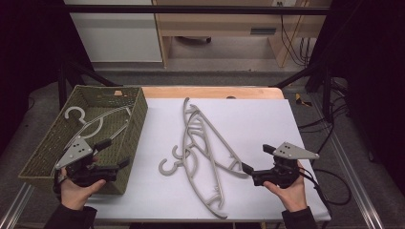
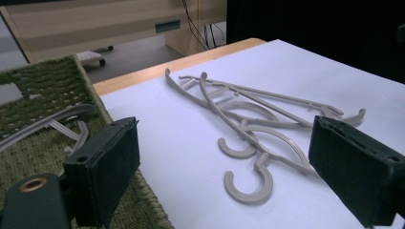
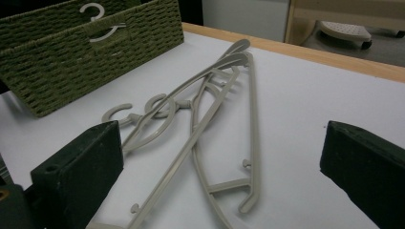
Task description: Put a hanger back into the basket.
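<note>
- The work in hand looks like moving grey hangers into the green woven basket (image 1: 136, 112): one hanger in the basket (image 1: 98, 125) already lies on its floor, just ahead of and beneath the left gripper (image 1: 116, 153).
- The left gripper hangs over the basket's near right corner with its jaws wide and nothing between them; it is free to come back for the next piece.
- Two hangers on the table (image 1: 203, 152) lie crossed on the white tabletop (image 1: 267, 119), their hooks (image 2: 248, 183) just ahead of the left gripper's jaws and to their right.
- The right gripper (image 1: 248, 172) sits at the pile's other side, jaws spread and empty, the nearest hanger arm (image 3: 200, 138) straight ahead between the two pads.
- To do the pick well, I would take the top hanger alone, closing across one thin arm near an end rather than at the crossing.
- Which of the two lies on top is hard to tell where they overlap, so lift slowly and watch for the other dragging along.
</note>
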### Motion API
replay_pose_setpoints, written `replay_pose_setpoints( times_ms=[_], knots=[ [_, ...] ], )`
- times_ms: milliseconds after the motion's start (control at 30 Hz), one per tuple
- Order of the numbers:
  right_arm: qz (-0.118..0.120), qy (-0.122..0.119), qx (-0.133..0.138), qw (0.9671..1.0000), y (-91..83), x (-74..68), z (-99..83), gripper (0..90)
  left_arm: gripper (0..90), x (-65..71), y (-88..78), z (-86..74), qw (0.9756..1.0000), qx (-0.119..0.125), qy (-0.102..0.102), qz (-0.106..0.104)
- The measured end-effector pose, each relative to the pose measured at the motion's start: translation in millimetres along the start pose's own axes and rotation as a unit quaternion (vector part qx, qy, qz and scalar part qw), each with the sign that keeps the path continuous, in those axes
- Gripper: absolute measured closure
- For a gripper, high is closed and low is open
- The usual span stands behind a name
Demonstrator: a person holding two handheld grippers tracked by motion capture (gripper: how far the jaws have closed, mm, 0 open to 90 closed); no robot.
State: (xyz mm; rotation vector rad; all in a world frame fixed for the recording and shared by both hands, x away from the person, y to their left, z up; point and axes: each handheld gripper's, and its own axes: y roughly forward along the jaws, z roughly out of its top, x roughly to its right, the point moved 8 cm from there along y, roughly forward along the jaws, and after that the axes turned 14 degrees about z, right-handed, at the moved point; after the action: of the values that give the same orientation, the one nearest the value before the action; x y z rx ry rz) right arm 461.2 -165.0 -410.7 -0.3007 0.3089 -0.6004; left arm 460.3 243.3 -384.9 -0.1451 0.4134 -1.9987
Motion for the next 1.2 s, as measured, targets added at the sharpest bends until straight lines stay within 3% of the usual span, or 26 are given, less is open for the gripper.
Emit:
replay_pose_setpoints(
  times_ms=[133,667,867,933,1200],
  knots=[
    [0.013,0.002,-0.010,0.9999,11.5,-7.5,-1.4,1.9,8.5,4.5,6.9,-5.9,0.9999,-0.012,0.005,0.000],
    [0.037,0.001,-0.064,0.9973,49.1,-28.4,-11.6,5.1,8.6,2.2,7.1,-6.4,1.0000,-0.009,0.002,0.004],
    [0.042,-0.012,-0.095,0.9945,62.9,-39.4,-16.5,6.6,8.7,2.1,7.8,-6.3,0.9999,-0.008,0.005,0.004],
    [0.046,-0.016,-0.114,0.9922,71.6,-45.0,-20.7,7.1,8.7,2.6,7.3,-6.3,0.9999,-0.009,0.005,0.003],
    [0.053,-0.025,-0.150,0.9869,91.7,-58.6,-31.2,12.5,8.7,1.5,6.2,-5.0,1.0000,-0.004,0.004,0.004]
  ],
)
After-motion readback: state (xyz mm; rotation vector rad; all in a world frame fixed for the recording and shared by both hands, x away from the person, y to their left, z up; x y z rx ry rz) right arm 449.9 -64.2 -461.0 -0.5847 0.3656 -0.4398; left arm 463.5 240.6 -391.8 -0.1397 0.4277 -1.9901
